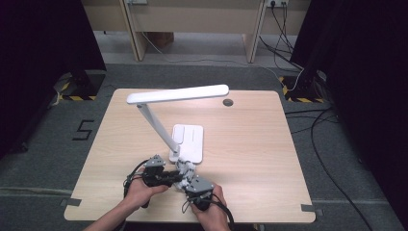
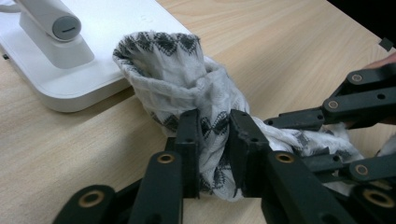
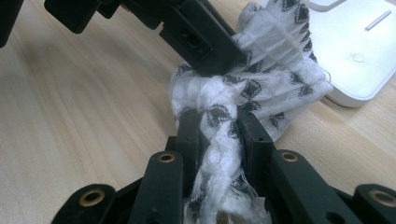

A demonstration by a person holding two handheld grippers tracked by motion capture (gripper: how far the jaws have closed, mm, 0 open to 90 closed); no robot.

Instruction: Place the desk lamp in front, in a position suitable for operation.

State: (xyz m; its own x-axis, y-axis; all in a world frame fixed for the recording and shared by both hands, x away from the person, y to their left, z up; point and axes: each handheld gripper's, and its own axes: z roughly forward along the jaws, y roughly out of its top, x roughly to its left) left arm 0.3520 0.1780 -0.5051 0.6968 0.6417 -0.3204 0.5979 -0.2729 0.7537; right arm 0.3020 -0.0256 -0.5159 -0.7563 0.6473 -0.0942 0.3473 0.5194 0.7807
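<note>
1. Cloth [image 2: 187, 74], white with a dark pattern, lies twisted on the counter [image 1: 250, 139] just in front of the lamp base [image 1: 188, 139], touching its near edge.
2. Left tool [image 2: 214, 135] has its jaws pinched on the twisted middle; right tool [image 3: 219, 135] is clamped on the cloth's other end (both grips look firm).
3. Judging by this, gripping is done; wringing, knotting or lifting the cloth seems left.
4. Hard to tell: whether the cloth is knotted or merely twisted; its lower end is cut off behind the right tool.
</note>
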